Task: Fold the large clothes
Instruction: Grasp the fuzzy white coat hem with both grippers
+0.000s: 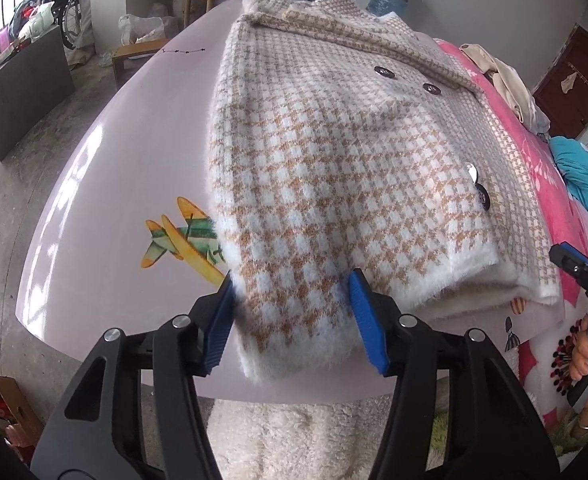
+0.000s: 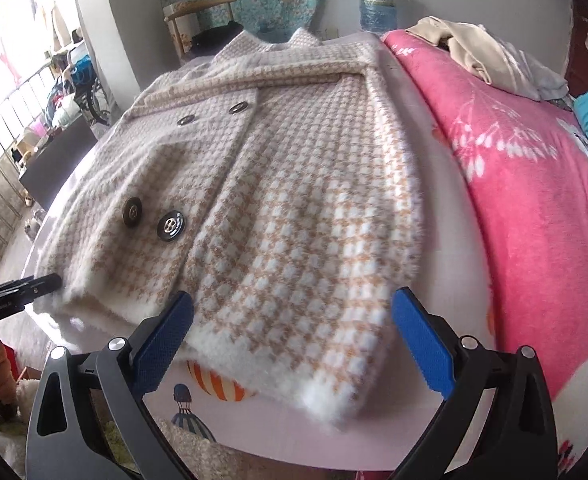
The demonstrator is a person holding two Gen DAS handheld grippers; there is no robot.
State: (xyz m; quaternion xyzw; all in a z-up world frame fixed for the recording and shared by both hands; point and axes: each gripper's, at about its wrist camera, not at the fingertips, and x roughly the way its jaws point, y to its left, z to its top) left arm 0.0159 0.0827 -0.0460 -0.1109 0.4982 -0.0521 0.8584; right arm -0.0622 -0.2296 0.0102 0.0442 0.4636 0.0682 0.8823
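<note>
The coat [image 2: 278, 184] is fuzzy, nubbly knit cloth with shiny metal buttons [image 2: 170, 226]; beneath the coat, the desk [image 1: 106, 184] is smooth and glossy.

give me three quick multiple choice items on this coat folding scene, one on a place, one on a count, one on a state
1. Where is the airplane picture relative to the houndstooth coat in the left wrist view?
A. left of it
B. on top of it
C. right of it

2. How many coat buttons show in the right wrist view?
A. two
B. four
C. six

3. How does the right tool stand?
A. shut on the pink blanket
B. shut on a button
C. open, coat hem between its fingers

Answers: 1 A, the plane is printed on the lilac table by the coat's left edge. 2 B, two upper and two lower. 3 C, both blue pads stand clear of the fabric.
</note>
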